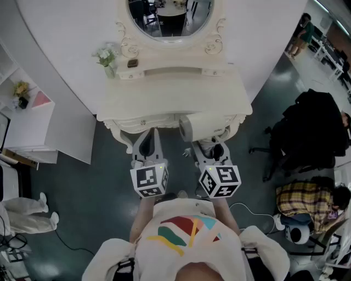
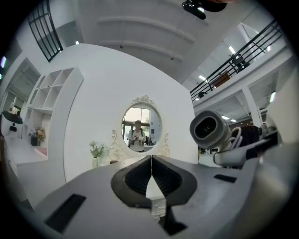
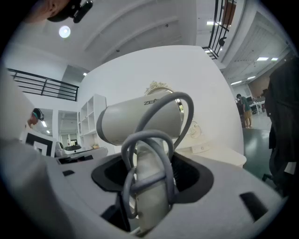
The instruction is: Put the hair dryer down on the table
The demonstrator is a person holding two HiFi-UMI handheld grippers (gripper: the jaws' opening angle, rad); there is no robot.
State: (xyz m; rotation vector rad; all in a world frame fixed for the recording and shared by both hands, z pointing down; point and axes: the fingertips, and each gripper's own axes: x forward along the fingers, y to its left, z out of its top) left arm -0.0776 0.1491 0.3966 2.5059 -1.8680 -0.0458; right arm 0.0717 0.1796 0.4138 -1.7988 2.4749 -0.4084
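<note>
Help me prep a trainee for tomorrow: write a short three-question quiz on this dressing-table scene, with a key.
1. True or false: the left tongs are shut with nothing between them.
2. Which part of the hair dryer are the right tongs clamped on? A) the barrel's mouth B) the handle C) the plug
3. Fill in: in the head view, the vase of flowers stands on the table to the ___ of the mirror.

Key: 1 true; 2 B; 3 left.
</note>
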